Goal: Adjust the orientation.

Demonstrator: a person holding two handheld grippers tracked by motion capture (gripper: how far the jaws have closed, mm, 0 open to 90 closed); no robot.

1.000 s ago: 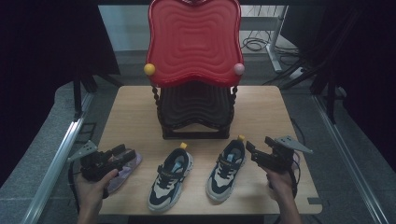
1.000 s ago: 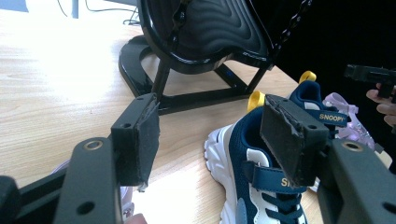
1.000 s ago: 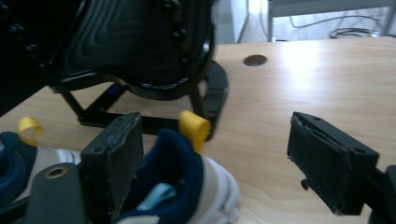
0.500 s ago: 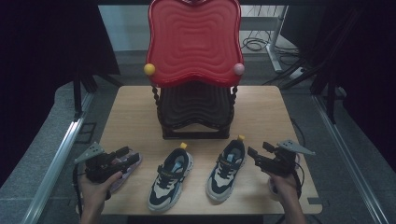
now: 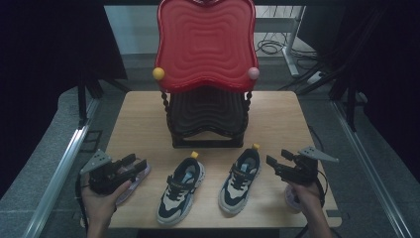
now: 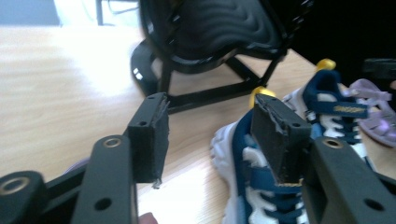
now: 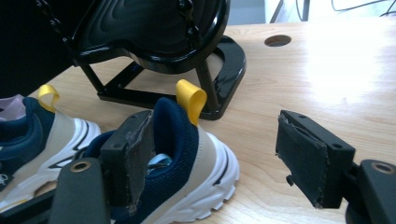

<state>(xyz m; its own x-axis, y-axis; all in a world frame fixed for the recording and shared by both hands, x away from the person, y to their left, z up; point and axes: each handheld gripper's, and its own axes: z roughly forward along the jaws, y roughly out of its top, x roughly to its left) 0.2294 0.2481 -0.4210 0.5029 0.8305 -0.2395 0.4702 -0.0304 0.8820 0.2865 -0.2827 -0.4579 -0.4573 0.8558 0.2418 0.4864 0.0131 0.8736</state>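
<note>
Two navy, white and beige sneakers stand side by side at the front of the table, the left sneaker [image 5: 181, 191] and the right sneaker [image 5: 241, 178], each with a yellow heel loop. My left gripper [image 5: 141, 163] hovers over a purple sandal [image 5: 134, 178] at the front left. Its jaws [image 6: 212, 140] have just been closing and stand open with nothing between them. My right gripper [image 5: 271, 162] is just right of the right sneaker and is open wide [image 7: 215, 158]. That sneaker's heel [image 7: 187, 140] lies beside its left pad [image 7: 128, 158], and no pad presses on it.
A shoe rack stands mid-table behind the sneakers, with a red wavy top tray [image 5: 205, 44] and a black lower tier [image 5: 208, 114]. A second purple sandal [image 6: 373, 107] lies near the right hand. The wooden table [image 5: 277, 119] ends close in front of both hands.
The left gripper has lifted slightly above the purple sandal and its jaws have narrowed. The right gripper has dipped a little beside the right sneaker.
</note>
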